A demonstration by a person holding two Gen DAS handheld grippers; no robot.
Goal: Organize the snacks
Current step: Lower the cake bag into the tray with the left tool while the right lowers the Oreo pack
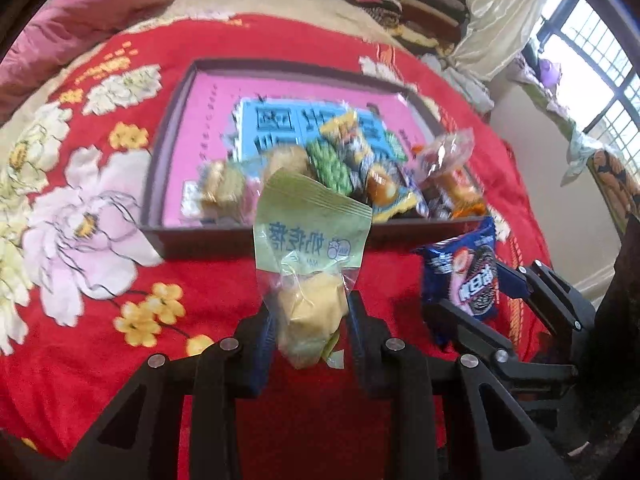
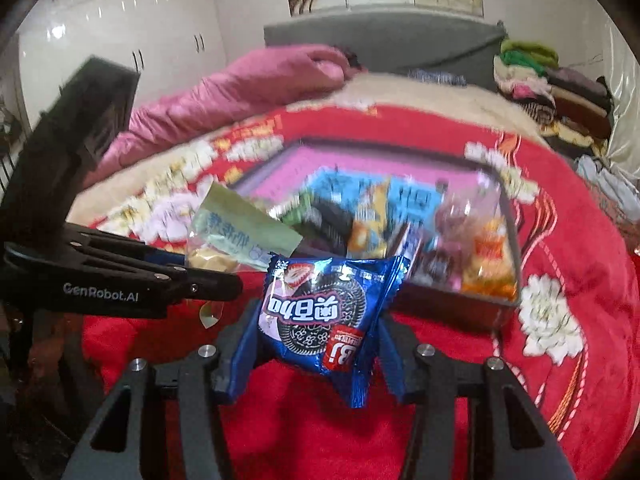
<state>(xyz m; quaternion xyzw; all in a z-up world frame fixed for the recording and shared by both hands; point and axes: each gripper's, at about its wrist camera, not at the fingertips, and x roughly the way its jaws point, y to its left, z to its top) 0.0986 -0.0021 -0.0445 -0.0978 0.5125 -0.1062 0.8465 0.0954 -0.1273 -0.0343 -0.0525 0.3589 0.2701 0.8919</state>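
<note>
While clamped in the left tool (image 1: pixel 310 320), a pale-green packet (image 1: pixel 310 232); in the right tool (image 2: pixel 316 344), a glossy blue cookie pack (image 2: pixel 320 304).

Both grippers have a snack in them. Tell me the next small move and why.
Probably carry the green packet, clamped in the left gripper, forward over the tray and release it on the bare pink floor at its left side. The tray's near right part is already piled with snacks. The right gripper, gripping the blue cookie packet, can follow.
</note>
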